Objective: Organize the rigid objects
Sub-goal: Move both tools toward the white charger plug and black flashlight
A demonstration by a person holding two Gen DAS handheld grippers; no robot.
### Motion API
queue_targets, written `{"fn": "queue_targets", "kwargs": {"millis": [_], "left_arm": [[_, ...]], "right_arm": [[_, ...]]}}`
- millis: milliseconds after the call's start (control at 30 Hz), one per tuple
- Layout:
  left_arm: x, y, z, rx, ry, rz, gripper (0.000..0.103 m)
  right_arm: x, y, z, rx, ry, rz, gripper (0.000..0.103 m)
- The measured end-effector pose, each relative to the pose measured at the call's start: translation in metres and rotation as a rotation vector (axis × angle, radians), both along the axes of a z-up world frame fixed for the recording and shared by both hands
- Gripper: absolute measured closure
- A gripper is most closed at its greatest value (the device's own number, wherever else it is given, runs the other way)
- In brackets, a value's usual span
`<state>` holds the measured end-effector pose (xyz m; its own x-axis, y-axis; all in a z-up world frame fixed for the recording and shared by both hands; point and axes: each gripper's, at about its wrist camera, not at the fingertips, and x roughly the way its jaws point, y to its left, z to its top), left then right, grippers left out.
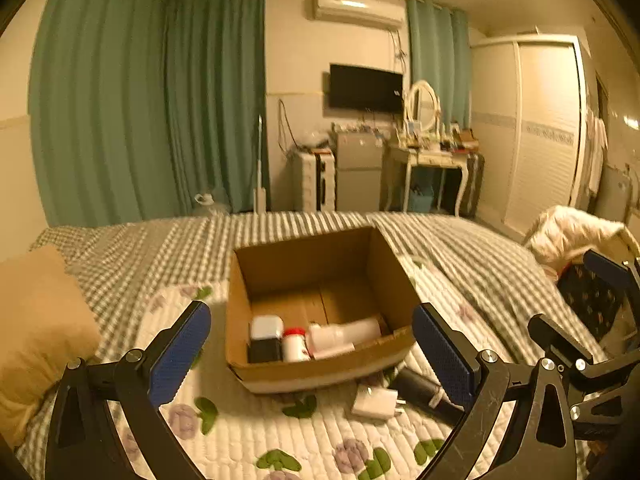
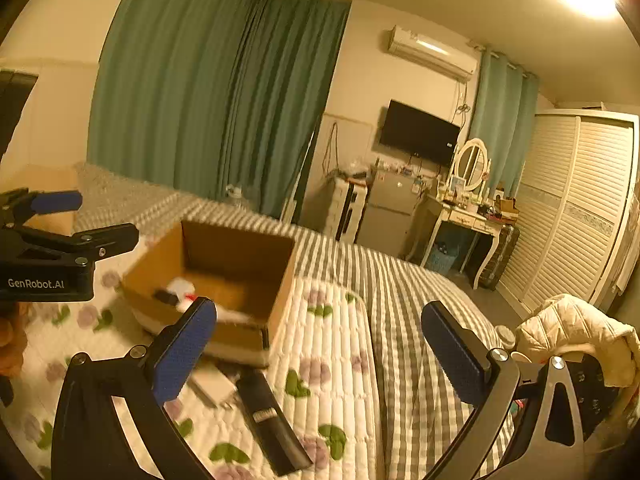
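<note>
Here, a bed (image 1: 312, 220) with a grey checked cover and a floral quilted pad (image 2: 332, 344) carries an open cardboard box (image 1: 384, 272). Inside, along its near wall, lie a white tube (image 1: 348, 334), a red-capped bottle (image 1: 295, 345) and a white-and-black block (image 1: 265, 338). Just beside the box on the pad lie a black cylinder (image 1: 420, 390) and a white charger (image 1: 376, 402). The left gripper (image 1: 312, 356) and right gripper (image 2: 320, 354) both gape wide, holding nothing.
</note>
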<state>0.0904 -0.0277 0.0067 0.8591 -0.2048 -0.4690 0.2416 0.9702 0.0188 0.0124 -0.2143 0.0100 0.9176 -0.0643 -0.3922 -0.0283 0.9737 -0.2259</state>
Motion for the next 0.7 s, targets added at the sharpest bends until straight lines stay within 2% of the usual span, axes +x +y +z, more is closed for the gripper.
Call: {"fn": "queue_targets", "kwargs": {"millis": [200, 333, 400, 500, 700], "left_arm": [[0.009, -0.019, -0.036, 0.041, 0.067, -0.041, 0.002], [0.016, -0.025, -0.073, 0.051, 0.17, -0.085, 0.003], [0.019, -0.028, -0.089, 0.071, 0.203, -0.096, 0.007], [0.025, -0.033, -0.111, 0.109, 0.24, -0.122, 0.007], [0.037, -0.048, -0.146, 0.148, 0.327, -0.213, 0.007]], "right_arm": [[0.008, -0.003, -0.043, -0.036, 0.092, 0.035, 0.0], [0.017, -0.009, -0.07, -0.01, 0.161, 0.048, 0.0], [0.022, -0.014, -0.082, 0.01, 0.193, 0.051, 0.001], [0.029, -0.018, -0.1, 0.02, 0.247, 0.055, 0.006], [0.04, -0.025, -0.134, 0.043, 0.341, 0.062, 0.008]]}}
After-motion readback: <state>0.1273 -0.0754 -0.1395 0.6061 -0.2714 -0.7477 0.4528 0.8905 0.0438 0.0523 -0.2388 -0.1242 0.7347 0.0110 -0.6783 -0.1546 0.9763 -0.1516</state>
